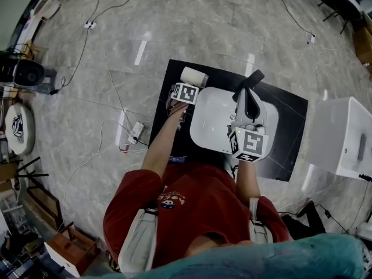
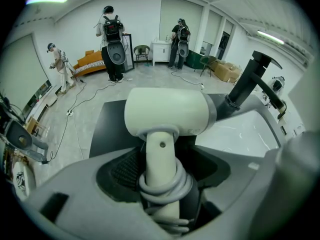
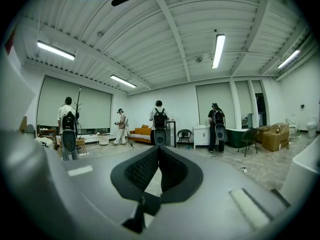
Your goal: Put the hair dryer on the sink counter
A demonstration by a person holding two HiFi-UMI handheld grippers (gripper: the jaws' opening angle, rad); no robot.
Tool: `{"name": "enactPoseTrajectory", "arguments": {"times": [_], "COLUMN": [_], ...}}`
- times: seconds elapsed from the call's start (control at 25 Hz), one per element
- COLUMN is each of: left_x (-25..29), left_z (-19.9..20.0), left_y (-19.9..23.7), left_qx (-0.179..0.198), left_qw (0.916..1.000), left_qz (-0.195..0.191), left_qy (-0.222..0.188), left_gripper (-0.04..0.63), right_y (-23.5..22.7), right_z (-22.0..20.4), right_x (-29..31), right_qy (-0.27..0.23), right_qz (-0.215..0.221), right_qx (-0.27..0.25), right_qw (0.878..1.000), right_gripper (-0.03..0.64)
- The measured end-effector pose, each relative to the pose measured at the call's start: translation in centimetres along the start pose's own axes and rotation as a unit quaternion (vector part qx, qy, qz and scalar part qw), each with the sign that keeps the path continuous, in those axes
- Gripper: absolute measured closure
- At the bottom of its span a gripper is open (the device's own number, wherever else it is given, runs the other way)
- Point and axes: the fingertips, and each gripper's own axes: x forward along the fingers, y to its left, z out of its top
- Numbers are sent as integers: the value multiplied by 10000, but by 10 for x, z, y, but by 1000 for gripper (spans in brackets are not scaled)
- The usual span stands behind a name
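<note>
One view alone shows cord [image 2: 163, 183] wrapping hair dryer [image 2: 167, 111].

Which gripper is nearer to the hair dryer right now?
Left. The left gripper has the handle of the hair dryer between its open jaws; the right gripper is across the basin, by the faucet, shut and empty.
</note>
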Motion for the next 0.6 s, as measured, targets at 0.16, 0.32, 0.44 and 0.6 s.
{"name": "enactPoseTrajectory", "arguments": {"times": [0.16, 0.32, 0.44, 0.6], "left_x": [-10, -22, -35, -60], "left_z": [2, 0, 3, 11], "left_y": [0, 2, 1, -3], "left_qx": [-26, -110, -115, -82], "left_qw": [9998, 9993, 9985, 9964], "left_qz": [93, 160, 187, 261], "left_qy": [-188, -319, -499, -807], "left_gripper": [293, 289, 287, 285], "right_y": [1, 5, 8, 13], "right_z": [2, 5, 8, 12], "right_x": [-4, -11, -15, -20], "right_qy": [-22, -63, -106, -168], "right_qz": [49, 94, 133, 191], "right_qx": [-32, -62, -78, -83], "right_qw": [10000, 9999, 9998, 9996], "right_gripper": [614, 612, 612, 612]}}
